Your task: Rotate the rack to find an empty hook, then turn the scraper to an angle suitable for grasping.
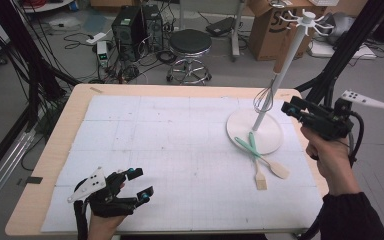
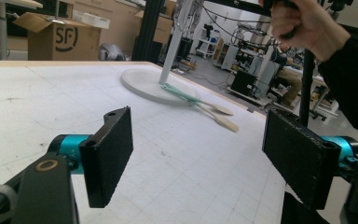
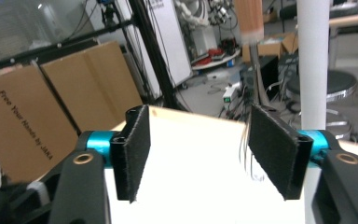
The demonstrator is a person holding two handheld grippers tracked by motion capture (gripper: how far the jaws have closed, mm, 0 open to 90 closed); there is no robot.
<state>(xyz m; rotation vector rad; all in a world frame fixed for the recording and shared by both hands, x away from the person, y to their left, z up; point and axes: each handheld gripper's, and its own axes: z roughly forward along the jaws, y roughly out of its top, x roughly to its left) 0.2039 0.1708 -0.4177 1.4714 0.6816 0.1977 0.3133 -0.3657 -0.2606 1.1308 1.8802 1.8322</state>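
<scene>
- Table (image 1: 45, 165): light wood top w/ white gridded mat (image 1: 180, 150) over most of it; bare wood strip shows along left, far & right edges.
- Open room: whole middle & left of mat free, from far edge down to near edge. Things sit only at far-right quarter.
- L gripper (image 1: 140, 184) at near-left corner of mat, low, by the near edge, pointing right across the mat. Jaws well apart, nothing between; in left gripper view its pads (image 2: 109, 156) frame bare mat.
- R gripper (image 1: 289, 107) at right edge of table, lifted off the top, pointing left toward rack pole. Jaws parted wide, nothing gripped; in right gripper view whisk wires run just behind its right pad (image 3: 272, 149), not pinched.
- Rack (image 1: 292, 57): white tilted pole on round white base (image 1: 240, 131), hook ring at top. Base sits near table's right edge, little room betw. base & edge.
- Whisk (image 1: 264, 97): hangs alongside pole, wooden handle up, wire head down, just above base; just left of R gripper tips. Can't tell which hook it's on.
- 2 spatulas (image 1: 257, 157), green handles, wooden blades: crossed, handles lying on near rim of base, blades out on mat toward near-right. Lie betw. base & R hand (image 1: 330, 155).
- No bins/bowls on table; base is the one thing bearing others: pole & spatula handles.
- Off table: stool (image 1: 190, 47) past far edge, cardboard box (image 1: 275, 30) far right, black frame struts both sides.
</scene>
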